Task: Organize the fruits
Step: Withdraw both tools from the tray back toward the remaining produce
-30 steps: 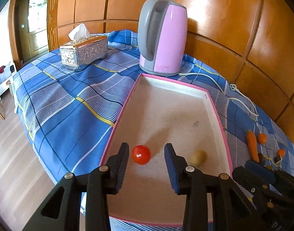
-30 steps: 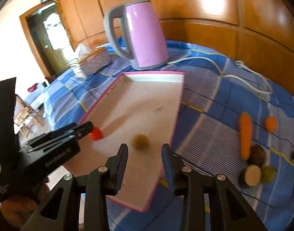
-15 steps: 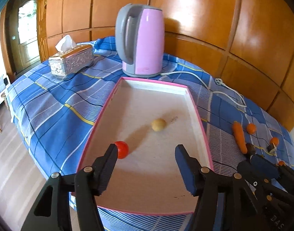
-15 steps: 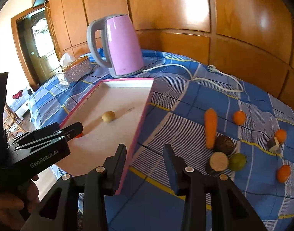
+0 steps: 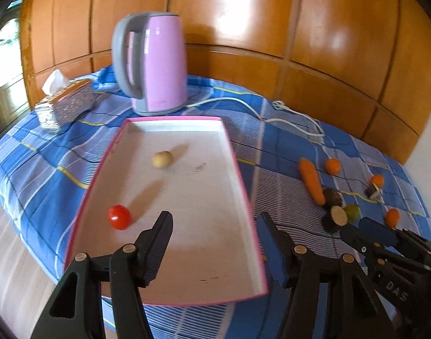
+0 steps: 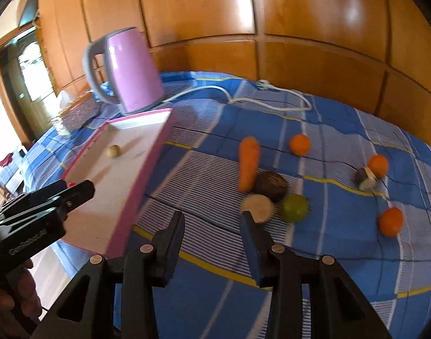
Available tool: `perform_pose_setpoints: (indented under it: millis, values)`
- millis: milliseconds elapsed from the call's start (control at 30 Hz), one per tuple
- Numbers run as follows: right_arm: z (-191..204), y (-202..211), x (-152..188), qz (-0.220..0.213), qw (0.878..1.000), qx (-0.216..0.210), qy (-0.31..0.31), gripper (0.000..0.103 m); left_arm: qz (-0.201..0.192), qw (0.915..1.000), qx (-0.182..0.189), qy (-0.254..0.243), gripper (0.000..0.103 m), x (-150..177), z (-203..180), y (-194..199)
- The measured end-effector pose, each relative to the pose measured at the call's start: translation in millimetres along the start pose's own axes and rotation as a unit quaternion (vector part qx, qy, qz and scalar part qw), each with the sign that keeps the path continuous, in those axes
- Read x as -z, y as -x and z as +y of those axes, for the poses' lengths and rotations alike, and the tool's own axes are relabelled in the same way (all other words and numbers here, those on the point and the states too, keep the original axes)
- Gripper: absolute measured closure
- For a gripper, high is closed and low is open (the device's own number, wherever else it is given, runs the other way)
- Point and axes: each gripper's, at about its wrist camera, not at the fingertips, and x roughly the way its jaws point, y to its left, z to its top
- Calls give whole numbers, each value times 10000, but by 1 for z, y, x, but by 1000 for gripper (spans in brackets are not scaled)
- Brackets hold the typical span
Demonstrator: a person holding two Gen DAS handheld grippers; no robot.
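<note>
A pink-rimmed white tray (image 5: 238, 169) lies on the blue checked cloth. It holds a red tomato (image 5: 119, 217) and a tan round fruit (image 5: 161, 159). My left gripper (image 5: 214, 220) hovers open and empty over the tray's near right part, with the tomato off to its left. Right of the tray lie a carrot (image 6: 248, 166), three oranges (image 6: 299, 144), a dark brown fruit (image 6: 272, 186), a cut pale-faced piece (image 6: 257, 207) and a green lime (image 6: 294, 212). My right gripper (image 6: 212, 217) is open and empty above the cloth, just short of the cut piece.
A pink kettle (image 5: 156, 65) stands behind the tray, its white cord (image 5: 272, 113) trailing right across the cloth. A silver tissue box (image 5: 65, 104) sits at the back left. Wood panelling closes the far side. The table drops to the floor on the left.
The left jaws widened and left the tomato in the tray. The tan fruit rolled farther up the tray. Both grippers swung right, the right one from the tray toward the loose fruits.
</note>
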Motion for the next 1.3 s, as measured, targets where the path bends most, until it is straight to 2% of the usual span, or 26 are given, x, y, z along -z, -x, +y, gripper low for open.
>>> perform_pose_setpoints:
  millis: [400, 533, 833, 1067, 1300]
  values:
    - [-51, 4, 18, 117, 9973, 402, -607, 61, 115, 9972, 550, -487, 41, 4, -42, -6]
    - [-62, 7, 21, 105, 9963, 490, -705, 58, 232, 9955, 726, -556, 41, 4, -53, -12]
    - [-96, 16, 30, 91, 9913, 824, -1025, 57, 442, 9884, 1149, -888, 45, 8, -91, -27]
    - [-106, 9, 37, 215, 9896, 780, -1188, 57, 532, 9813, 1317, -1302, 45, 14, -122, -45]
    - [-115, 9, 39, 233, 9881, 847, -1261, 57, 674, 9798, 1376, -1287, 45, 13, -141, -66]
